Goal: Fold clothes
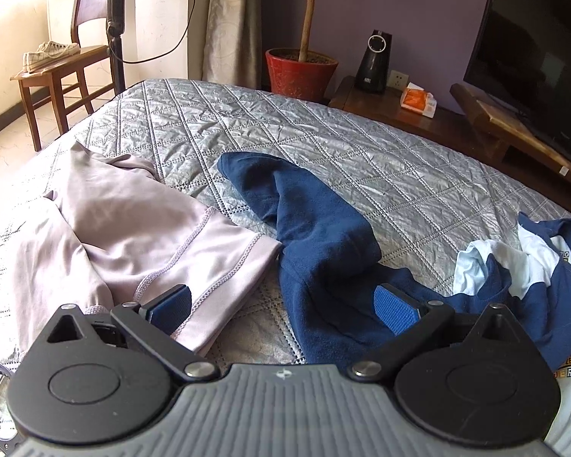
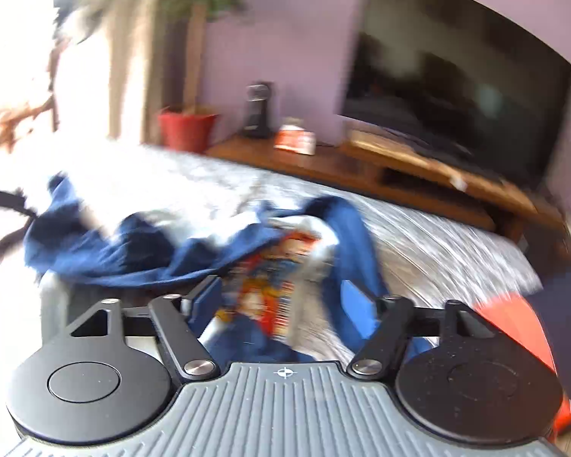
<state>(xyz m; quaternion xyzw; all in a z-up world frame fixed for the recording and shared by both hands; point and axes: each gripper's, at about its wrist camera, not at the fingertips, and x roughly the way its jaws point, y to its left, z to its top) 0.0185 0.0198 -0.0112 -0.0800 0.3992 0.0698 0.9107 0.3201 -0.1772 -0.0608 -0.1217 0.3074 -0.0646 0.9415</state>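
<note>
Quilted silver bedspread [image 1: 304,144], stitched diamonds | soft navy garment [image 1: 316,236] crumpled mid-bed beside smooth lilac garment [image 1: 133,228] | left gripper [image 1: 281,306] spread wide, empty | right gripper [image 2: 281,301] parted over printed shirt [image 2: 274,266], blurred; contact unclear.

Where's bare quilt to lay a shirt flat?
Free: far half of the quilt, beyond the navy garment, toward the red pot. Crowded near edge: lilac garment, navy garment, printed shirt.
</note>
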